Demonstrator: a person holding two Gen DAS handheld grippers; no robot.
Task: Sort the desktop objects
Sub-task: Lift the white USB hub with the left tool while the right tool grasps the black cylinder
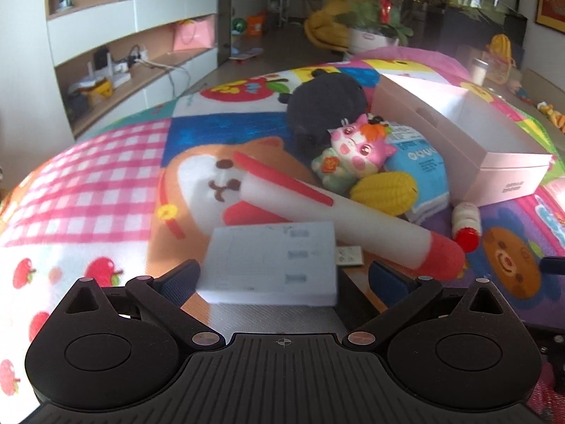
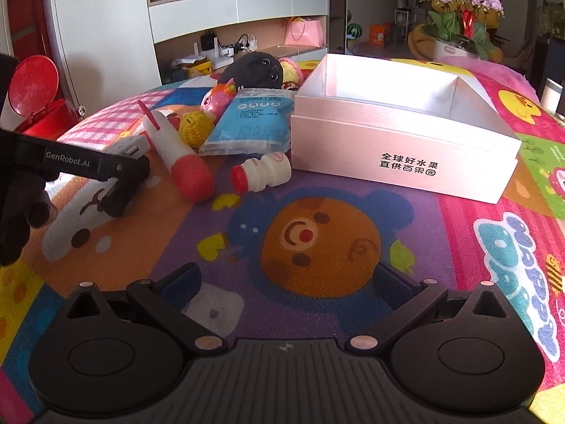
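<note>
Surface: the desk (image 2: 353,190) is covered by a bright cartoon-print play mat, and every object lies on it.
Target container: the pale pink rectangular cardboard box with black Chinese print (image 2: 406,162) sits open and looks empty on the right side of the mat, its open top facing up, so it reads as the likely place for the sorted items.
Clutter: the loose things are bunched together just left of the box, which keeps any carry to it short.
Items in the heap: a white foam pen-shaped toy with a red tip (image 2: 176,152), a small white plastic drink bottle with a red cap (image 2: 263,175) lying on its side, a blue-and-white plastic pouch (image 2: 250,123), a yellow ridged ball (image 2: 196,127), a pink cartoon cat figure (image 1: 356,145) and a black plush toy (image 2: 256,69).
Left claw: the left claw (image 1: 282,275) is spread wide around a flat white adapter block with a USB port (image 1: 272,261); the block lies between the blue pads, which do not appear to press on it.
Left pose: in the right wrist view the tool reaches in low from the left edge, angled down at the mat beside the foam pen.
Right claw: the right claw (image 2: 286,282) is wide open and holds nothing.
Right pose: it hovers low over the bear print, pointing towards the box and bottle.
</note>
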